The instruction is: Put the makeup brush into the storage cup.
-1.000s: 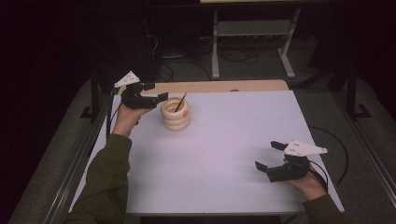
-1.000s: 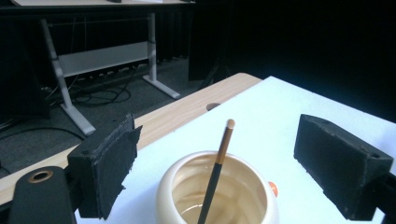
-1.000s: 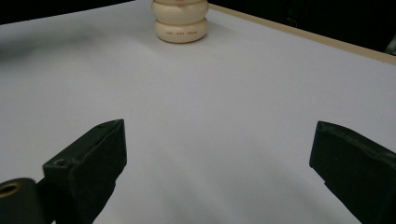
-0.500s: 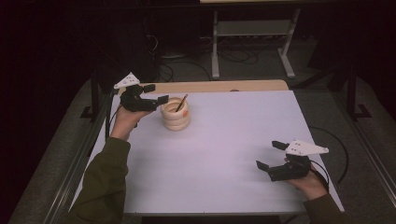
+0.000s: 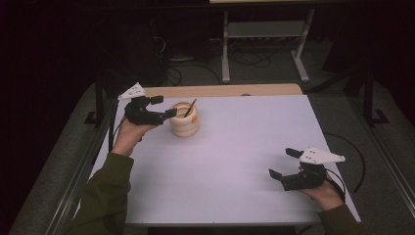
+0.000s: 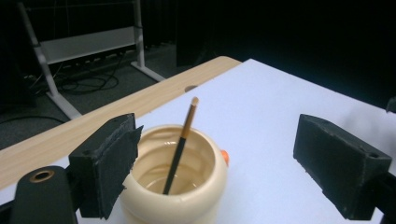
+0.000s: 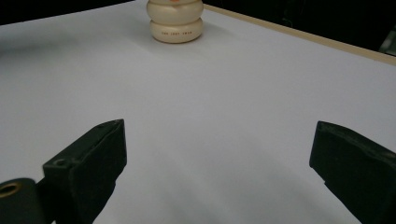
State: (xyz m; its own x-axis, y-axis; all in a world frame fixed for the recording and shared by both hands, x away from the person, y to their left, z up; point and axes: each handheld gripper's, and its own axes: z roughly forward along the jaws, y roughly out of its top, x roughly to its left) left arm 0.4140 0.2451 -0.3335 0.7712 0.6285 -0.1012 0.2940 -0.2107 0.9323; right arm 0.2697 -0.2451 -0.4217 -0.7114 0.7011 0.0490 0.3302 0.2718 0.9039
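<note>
A cream ribbed cup stands at the table's far left with a thin brown stick leaning inside it. My left gripper hovers just left of the cup's rim, open, nothing between its jaws. In the left gripper view the cup sits low between the wide-apart jaws, nearer the left one, and the stick leans up to the right. My right gripper is open above the near right of the table, far from the cup. The right gripper view has the cup at the top, beyond bare table.
The white table has a wooden strip along its far edge. Behind it stand a metal rack and loose cables on the dark floor. A metal rail runs along the table's left side.
My left gripper has sunk slightly beside the cup's rim. The cup and the right gripper have stayed where they were.
</note>
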